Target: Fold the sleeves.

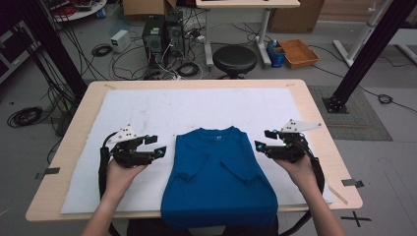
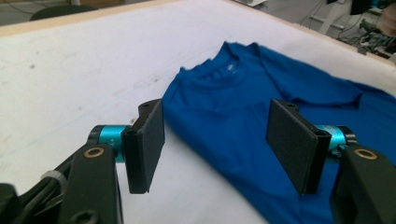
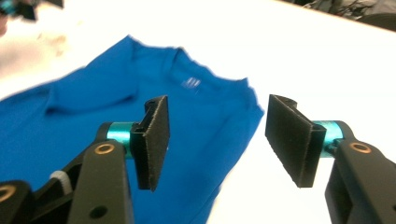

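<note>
Item: blue T-shirt (image 1: 216, 172), front down w/ both sleeves folded in over the back, lying flat on white sheet (image 1: 147, 113) covering the worktop (image 1: 322, 142); collar at far end, hem hanging off the near edge. Left tool (image 1: 153, 146): jaws apart, nothing betw. them, held just off the shirt's left shoulder edge; in the left gripper view the collar sits ahead betw. the pads (image 2: 147, 140). Right tool (image 1: 263, 140): jaws apart, empty, just off the right shoulder edge, shirt ahead & to its left in the right gripper view. Risks, as judged: (1) pinching top layer only at shoulders, so folded sleeves slide out & fold opens; (2) uneven grip L vs R, giving a skewed crease; (3) pads catching the sheet along w/ the fabric, since both lie flush, dragging the sheet; (4) overhanging hem may pull the shirt toward the near edge once the shoulders lift; (5) tools coming in too high & closing on air.
</note>
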The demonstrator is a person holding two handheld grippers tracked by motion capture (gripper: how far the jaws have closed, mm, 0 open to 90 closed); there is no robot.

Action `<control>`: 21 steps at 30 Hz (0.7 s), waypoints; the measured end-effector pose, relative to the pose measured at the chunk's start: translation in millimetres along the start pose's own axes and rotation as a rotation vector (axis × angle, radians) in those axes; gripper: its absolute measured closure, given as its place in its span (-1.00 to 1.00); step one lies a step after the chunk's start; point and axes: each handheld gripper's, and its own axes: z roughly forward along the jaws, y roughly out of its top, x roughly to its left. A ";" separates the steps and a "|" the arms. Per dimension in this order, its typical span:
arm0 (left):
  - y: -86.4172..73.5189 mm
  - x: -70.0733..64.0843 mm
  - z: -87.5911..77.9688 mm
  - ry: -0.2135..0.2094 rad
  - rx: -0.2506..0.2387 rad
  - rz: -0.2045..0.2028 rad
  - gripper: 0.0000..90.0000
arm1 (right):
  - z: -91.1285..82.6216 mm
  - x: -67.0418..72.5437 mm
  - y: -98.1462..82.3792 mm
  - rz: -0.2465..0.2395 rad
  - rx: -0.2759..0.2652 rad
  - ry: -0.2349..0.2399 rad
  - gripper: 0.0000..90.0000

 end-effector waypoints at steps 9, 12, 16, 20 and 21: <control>31.0 -1.6 21.7 -0.023 -0.031 0.014 -0.20 | 4.7 -17.6 32.4 0.101 -0.063 0.029 -0.38; 34.9 -3.2 28.1 -0.020 -0.035 0.028 -0.19 | 3.9 -17.7 31.6 0.098 -0.072 0.025 -0.41; 29.6 -5.2 32.8 -0.007 -0.029 0.027 -0.20 | 3.9 -16.9 18.9 0.062 -0.040 -0.005 0.10; 23.2 -2.0 31.8 0.006 -0.017 0.011 -0.20 | 22.7 -21.9 -4.2 0.081 0.062 -0.057 0.34; 22.3 -1.5 31.3 0.006 -0.023 0.003 -0.19 | 29.8 -23.5 -8.8 0.089 0.085 -0.073 0.35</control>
